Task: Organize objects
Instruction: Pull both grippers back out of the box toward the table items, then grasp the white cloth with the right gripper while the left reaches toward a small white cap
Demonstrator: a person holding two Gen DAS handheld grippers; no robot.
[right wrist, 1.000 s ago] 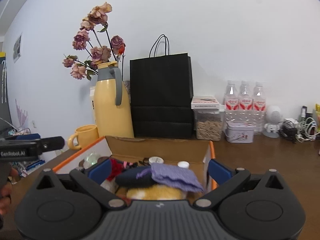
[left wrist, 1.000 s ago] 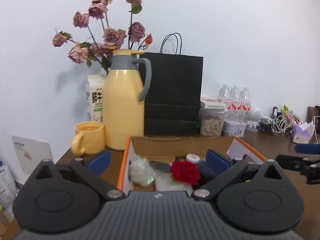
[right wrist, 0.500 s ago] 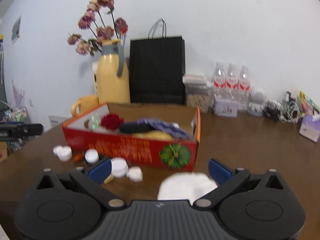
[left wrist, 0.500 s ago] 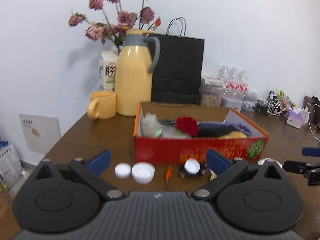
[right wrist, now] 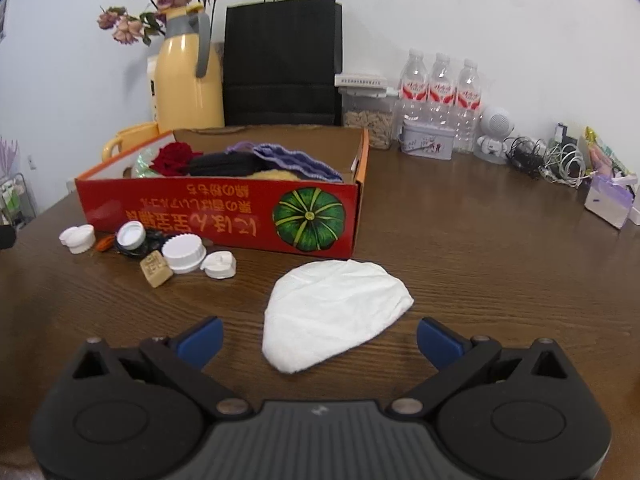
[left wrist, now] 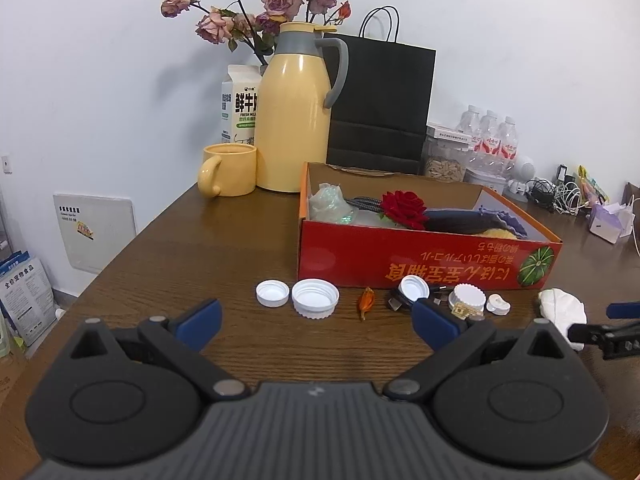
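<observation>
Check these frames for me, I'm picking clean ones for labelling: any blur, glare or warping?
Left wrist view: sharp, small lids crisp; soft shadow of the flowers on the wall; fisheye bends the table edge. Right wrist view: slightly softer, the white cloth bright but its folds readable; dark corners; no strong glare.

A yellow thermos jug (left wrist: 294, 120) is seen at the table's far edge, with a yellow mug (left wrist: 228, 170) just beside it. A milk carton (left wrist: 240, 106) and dried roses (left wrist: 256, 12) are placed behind. A black paper bag (right wrist: 282, 60), three water bottles (right wrist: 440, 92) and tangled cables (right wrist: 556, 160) are noted along the wall.
</observation>
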